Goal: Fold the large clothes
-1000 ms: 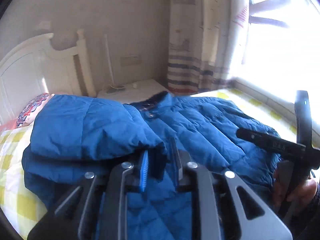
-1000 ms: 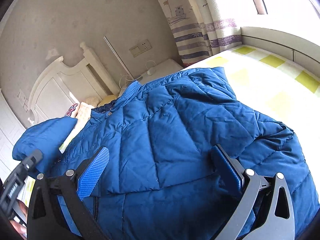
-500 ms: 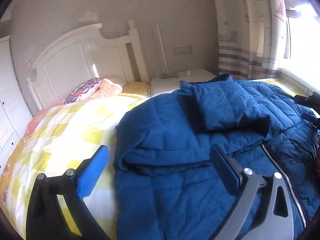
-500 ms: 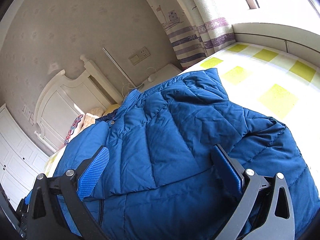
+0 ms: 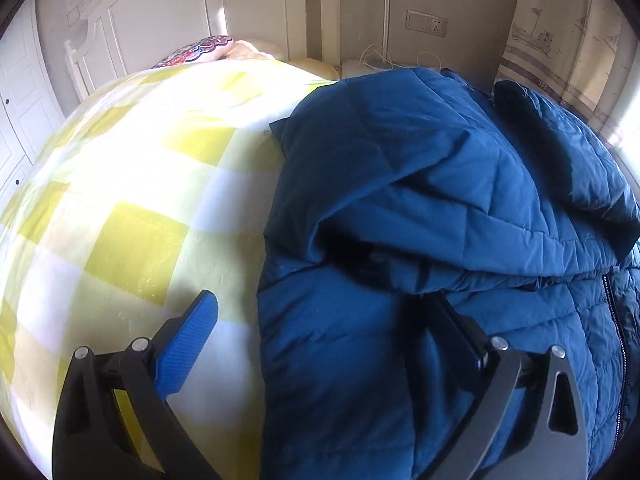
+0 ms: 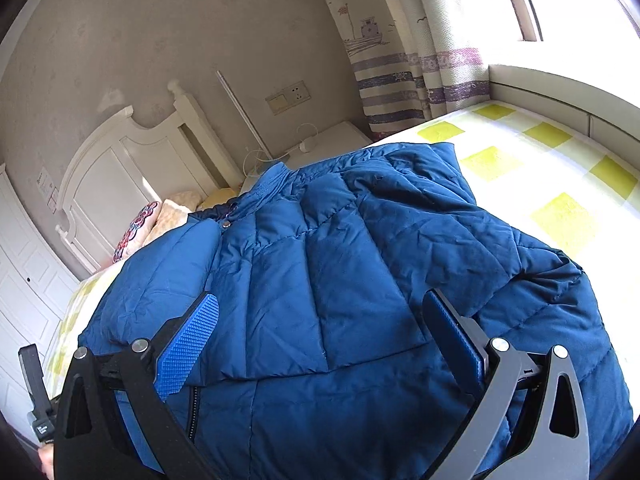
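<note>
Blue jacket [image 5: 440, 208] lay on the checked bed [image 5: 132, 200] near pillows [image 6: 160, 220]; both grippers' fingers [image 5: 188, 344] [image 6: 188, 344] were spread wide, grasping nothing.

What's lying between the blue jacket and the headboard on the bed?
In the left wrist view, only bare yellow-checked quilt, then pillows, lie between the jacket and headboard.

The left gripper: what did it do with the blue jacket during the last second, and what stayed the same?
The left gripper let go of the folded-over sleeve and drew back toward the jacket's left edge, over the checked bedcover; its jaws now stand wide with nothing gripped. The right gripper stayed open over the jacket.
</note>
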Demonstrator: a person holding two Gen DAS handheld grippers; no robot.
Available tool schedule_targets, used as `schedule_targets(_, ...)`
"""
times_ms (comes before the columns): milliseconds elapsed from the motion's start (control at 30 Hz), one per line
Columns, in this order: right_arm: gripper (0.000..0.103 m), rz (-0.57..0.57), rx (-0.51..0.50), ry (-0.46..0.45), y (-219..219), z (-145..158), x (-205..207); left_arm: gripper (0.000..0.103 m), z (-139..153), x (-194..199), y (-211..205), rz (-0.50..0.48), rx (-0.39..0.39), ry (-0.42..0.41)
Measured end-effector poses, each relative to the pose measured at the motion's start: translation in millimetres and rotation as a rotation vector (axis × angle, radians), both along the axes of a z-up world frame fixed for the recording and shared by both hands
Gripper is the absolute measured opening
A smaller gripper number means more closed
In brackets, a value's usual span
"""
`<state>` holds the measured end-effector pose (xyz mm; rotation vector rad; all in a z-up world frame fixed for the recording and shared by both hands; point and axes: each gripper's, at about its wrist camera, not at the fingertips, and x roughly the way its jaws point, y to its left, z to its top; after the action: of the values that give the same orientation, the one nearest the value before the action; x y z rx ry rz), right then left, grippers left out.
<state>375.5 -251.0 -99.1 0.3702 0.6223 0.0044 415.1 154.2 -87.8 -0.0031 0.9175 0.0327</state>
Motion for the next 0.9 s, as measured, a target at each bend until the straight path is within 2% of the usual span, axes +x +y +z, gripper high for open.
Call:
schedule_targets(100, 0.098, 0.159, -0.223, -0.03, 56.4, 17.8, 5.9, 0.101, -0.8, 2.6, 2.2, 0.013, -0.019, -0.007)
schedule_targets(200, 0.096, 0.308, -0.474, -0.034, 119.8, 26.1, 14.8, 0.101, -2.0, 1.0, -0.3, 0.01, 0.007, -0.005)
schedule_targets(300, 0.087, 0.371, -0.682, 0.01, 167.8, 19.2, 33.5, 0.101, -1.6, 1.1, -6.4, 0.007, 0.026, -0.002)
schedule_targets(400, 0.084, 0.424, -0.83, 0.063, 199.2, 5.3, 52.4, 0.101, -2.4, 1.5, -6.5, 0.006, 0.007, 0.005)
schedule_targets(467, 0.083, 0.446, -0.915, 0.04, 210.7, -1.0, 53.8, 0.101, -3.7, 2.6, -3.0, 0.006, -0.02, 0.012)
schedule_targets(500, 0.073, 0.457, -0.915, 0.022, 209.9, 1.0, 52.8, 0.101, -4.7, 3.0, -1.6, 0.006, -0.033, 0.016)
schedule_targets(533, 0.057, 0.453, -0.861, 0.011, 203.4, 8.8, 52.4, 0.101, -4.9, 2.7, -0.7, 0.006, -0.037, 0.015)
schedule_targets(567, 0.05, 0.433, -0.743, -0.015, 188.3, 22.8, 50.4, 0.101, -5.2, 2.4, -1.2, 0.006, -0.033, 0.016)
schedule_targets(600, 0.039, 0.387, -0.587, -0.054, 164.8, 39.4, 47.2, 0.101, -5.3, 2.0, -1.4, 0.005, -0.031, 0.016)
schedule_targets(667, 0.036, 0.251, -0.197, -0.099, 97.6, 61.9, 41.3, 0.101, -5.5, 1.9, -1.5, 0.005, -0.033, 0.016)
schedule_targets(700, 0.036, 0.184, 0.031, -0.106, 56.4, 61.5, 37.7, 0.101, -5.5, 2.0, -1.8, 0.005, -0.031, 0.016)
schedule_targets(733, 0.036, 0.114, 0.248, -0.104, 16.7, 50.2, 32.6, 0.101, -5.4, 2.1, -1.9, 0.005, -0.031, 0.016)
schedule_targets(767, 0.036, 0.024, 0.404, -0.08, -15.3, 34.0, 26.9, 0.101, -5.4, 2.2, -1.9, 0.005, -0.03, 0.015)
schedule_targets(800, 0.037, -0.051, 0.498, -0.036, -39.4, 16.7, 22.8, 0.101, -5.4, 2.1, -2.0, 0.005, -0.03, 0.015)
schedule_targets(833, 0.04, -0.071, 0.537, 0.02, -54.3, 1.8, 23.2, 0.101, -5.4, 2.2, -2.0, 0.005, -0.03, 0.015)
schedule_targets(900, 0.04, -0.036, 0.508, 0.1, -64.8, -17.8, 26.0, 0.101, -4.6, 1.7, -2.8, 0.004, -0.021, 0.012)
